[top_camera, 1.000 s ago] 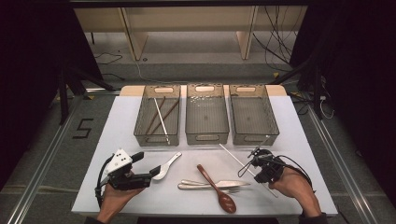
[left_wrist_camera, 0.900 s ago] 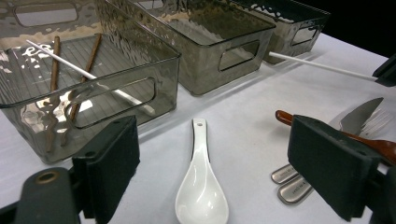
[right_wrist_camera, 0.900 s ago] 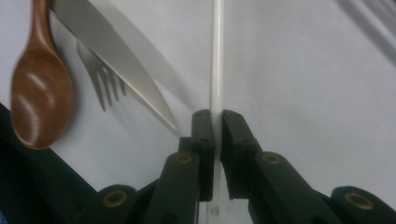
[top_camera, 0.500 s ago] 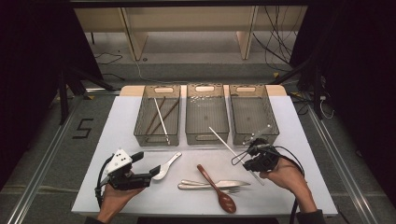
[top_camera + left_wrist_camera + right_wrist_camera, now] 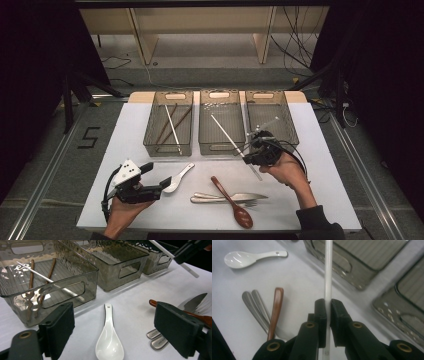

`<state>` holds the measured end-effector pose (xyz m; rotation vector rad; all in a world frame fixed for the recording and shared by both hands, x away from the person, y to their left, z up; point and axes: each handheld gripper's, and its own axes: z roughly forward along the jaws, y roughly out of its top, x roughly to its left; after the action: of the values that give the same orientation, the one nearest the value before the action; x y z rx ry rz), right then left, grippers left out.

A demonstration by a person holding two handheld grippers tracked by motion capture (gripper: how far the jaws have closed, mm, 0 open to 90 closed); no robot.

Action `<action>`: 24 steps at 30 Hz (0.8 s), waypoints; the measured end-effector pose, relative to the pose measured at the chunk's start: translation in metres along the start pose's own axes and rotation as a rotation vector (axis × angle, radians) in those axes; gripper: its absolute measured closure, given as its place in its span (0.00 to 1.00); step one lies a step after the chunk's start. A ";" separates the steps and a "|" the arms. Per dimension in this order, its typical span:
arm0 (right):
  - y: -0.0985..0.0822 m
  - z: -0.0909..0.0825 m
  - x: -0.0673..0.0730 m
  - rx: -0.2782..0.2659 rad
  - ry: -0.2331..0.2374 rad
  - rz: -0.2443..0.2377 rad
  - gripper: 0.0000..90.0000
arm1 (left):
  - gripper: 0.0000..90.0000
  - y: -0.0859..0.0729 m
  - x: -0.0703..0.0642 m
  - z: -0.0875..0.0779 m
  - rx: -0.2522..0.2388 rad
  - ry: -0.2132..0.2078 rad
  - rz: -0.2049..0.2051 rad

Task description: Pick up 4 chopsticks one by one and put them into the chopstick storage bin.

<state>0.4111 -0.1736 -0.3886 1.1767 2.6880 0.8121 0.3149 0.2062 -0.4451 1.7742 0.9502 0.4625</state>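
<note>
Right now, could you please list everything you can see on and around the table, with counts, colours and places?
Bins: three, smoky clear plastic, side by side at the table's far edge.
Chopsticks in the left bin: one white, two brown.
White chopstick: one, held over the middle bin.
Soup spoon: one, white, near the left gripper.
Wooden spoon: one, brown, front centre.
Knife and fork: one each, steel, under the wooden spoon.
Table: one, white top.
Left gripper: black jaws open, by the soup spoon.
Right gripper: black jaws shut on the white chopstick.
</note>
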 end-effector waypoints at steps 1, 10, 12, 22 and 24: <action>0.004 0.002 0.001 -0.004 0.002 -0.008 0.94 | 0.18 0.000 0.000 0.000 -0.001 0.000 -0.002; 0.041 0.013 0.005 -0.060 0.016 -0.011 0.94 | 0.18 0.000 0.000 0.000 -0.008 -0.002 -0.005; 0.048 0.016 0.005 -0.075 0.026 -0.010 0.94 | 0.18 0.000 0.000 0.000 -0.008 -0.002 -0.004; 0.085 0.029 0.013 -0.139 0.056 0.008 0.94 | 0.18 0.000 0.000 -0.001 -0.012 -0.002 -0.004; 0.092 0.033 0.013 -0.142 0.053 0.003 0.94 | 0.18 0.000 0.000 -0.001 -0.012 -0.002 -0.004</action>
<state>0.4715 -0.0983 -0.3687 1.1432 2.6187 1.0299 0.3146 0.2070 -0.4448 1.7611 0.9480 0.4633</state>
